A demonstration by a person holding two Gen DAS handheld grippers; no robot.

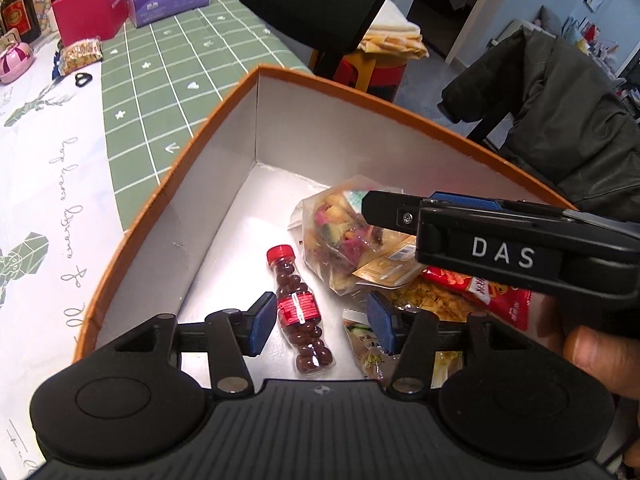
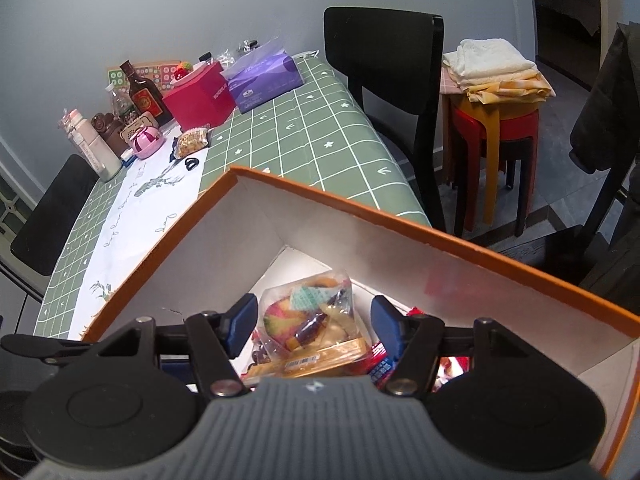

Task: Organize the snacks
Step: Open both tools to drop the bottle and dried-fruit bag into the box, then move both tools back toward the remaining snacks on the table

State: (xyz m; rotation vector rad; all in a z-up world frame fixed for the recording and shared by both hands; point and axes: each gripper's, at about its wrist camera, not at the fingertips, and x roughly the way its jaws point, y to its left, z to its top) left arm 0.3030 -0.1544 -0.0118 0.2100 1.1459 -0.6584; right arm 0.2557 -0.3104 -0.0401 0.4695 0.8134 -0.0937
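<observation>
**A:** Green checked tablecloth (image 1: pixel 168 80) under an orange-rimmed white cardboard box (image 1: pixel 224 168). Where's the small clear candy bottle with red cap (image 1: pixel 298 308)?

**B:** Lying loose between the left gripper (image 1: pixel 320 326)'s spread pads, long axis along the fingers. Right gripper (image 2: pixel 314 326) hangs released around the clear bag of colourful snacks (image 2: pixel 308 324).

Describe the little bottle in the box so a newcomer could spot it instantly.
Find the orange-rimmed box on the table. On its white floor, left of the heaped snack bags, lies the small bottle. It alone is rigid: red cap, red label, full of brown balls.
</observation>
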